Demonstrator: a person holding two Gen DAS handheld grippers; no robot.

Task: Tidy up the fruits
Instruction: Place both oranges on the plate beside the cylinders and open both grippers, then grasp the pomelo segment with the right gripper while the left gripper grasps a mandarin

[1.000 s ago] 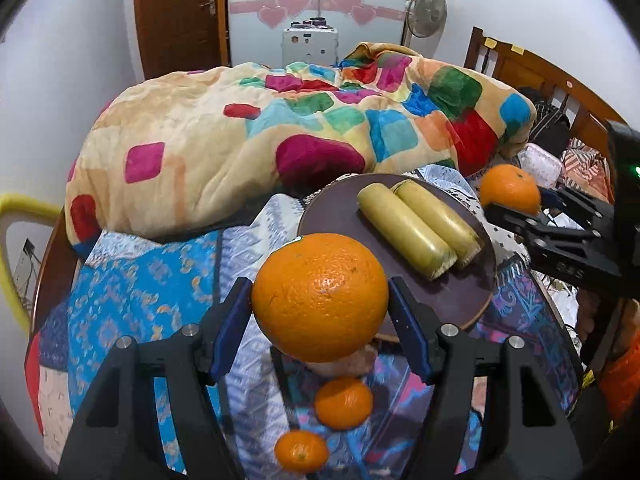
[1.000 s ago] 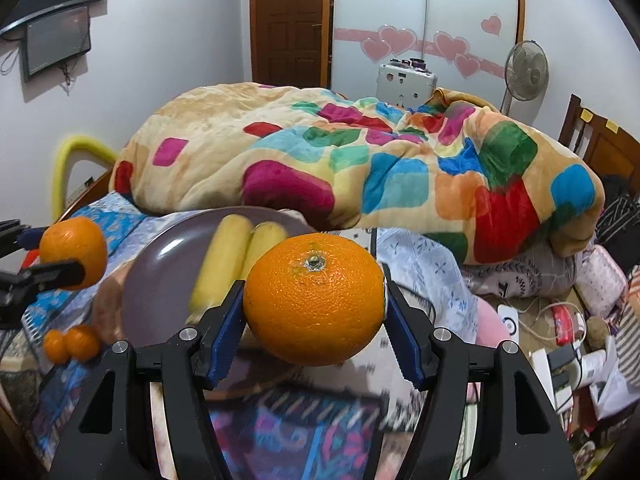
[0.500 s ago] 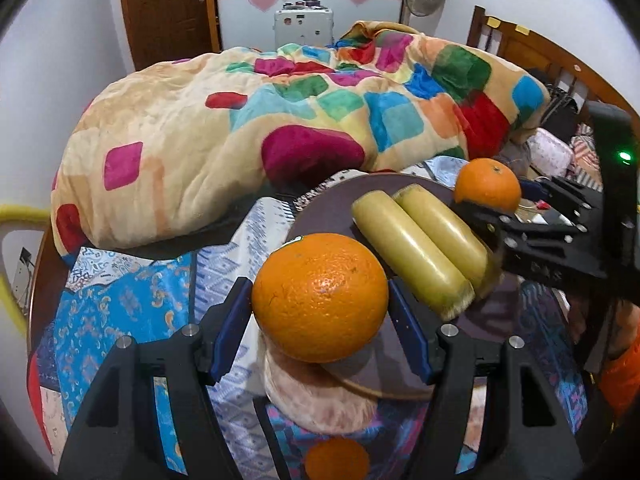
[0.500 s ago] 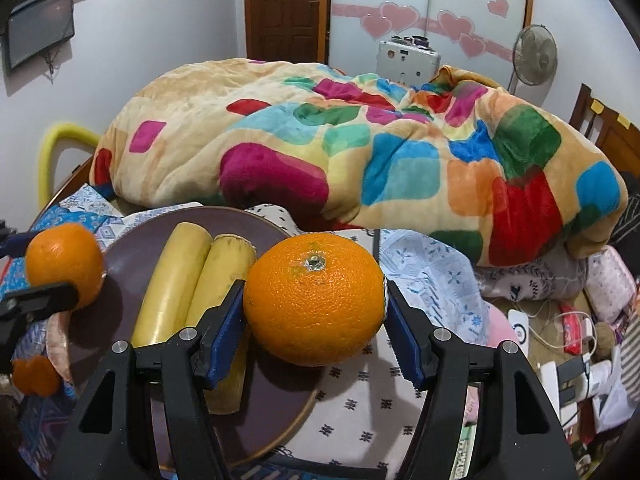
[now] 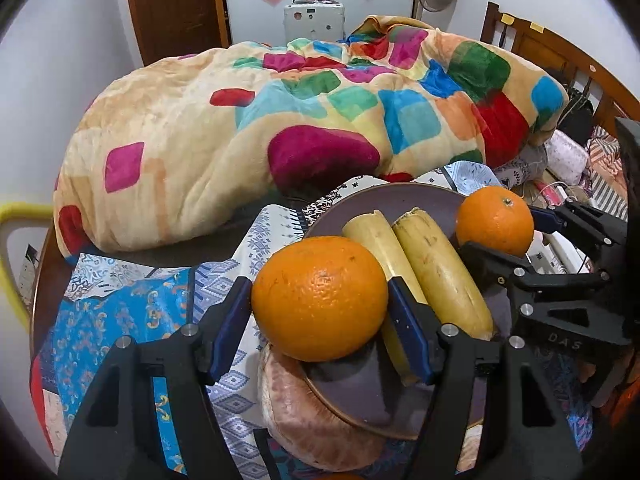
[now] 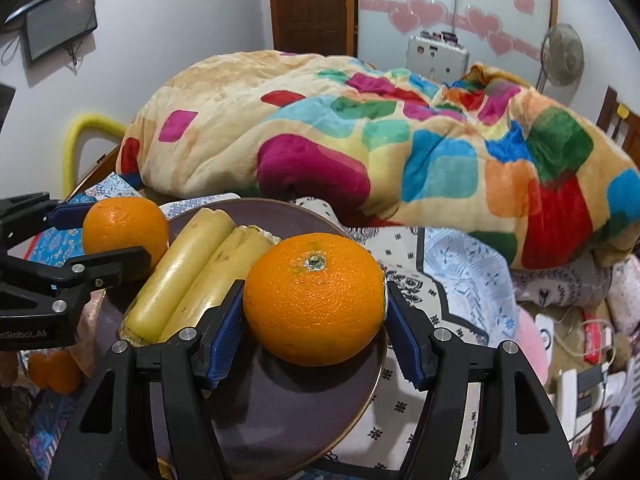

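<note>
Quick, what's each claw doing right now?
Left gripper: closed on a round orange fruit.
Right gripper: closed on another round orange fruit.

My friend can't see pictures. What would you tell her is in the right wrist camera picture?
The right gripper squeezes a big orange over a dark round plate holding two bananas. At far left the left gripper grips another orange, and a colourful patchwork blanket is heaped behind.

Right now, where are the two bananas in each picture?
Left wrist view: the two bananas lie right of centre on the purple plate, just behind the left tongs.
Right wrist view: the two bananas lie left of centre on the same plate.
Shared landmark: the colourful patchwork blanket behind the plate.
</note>
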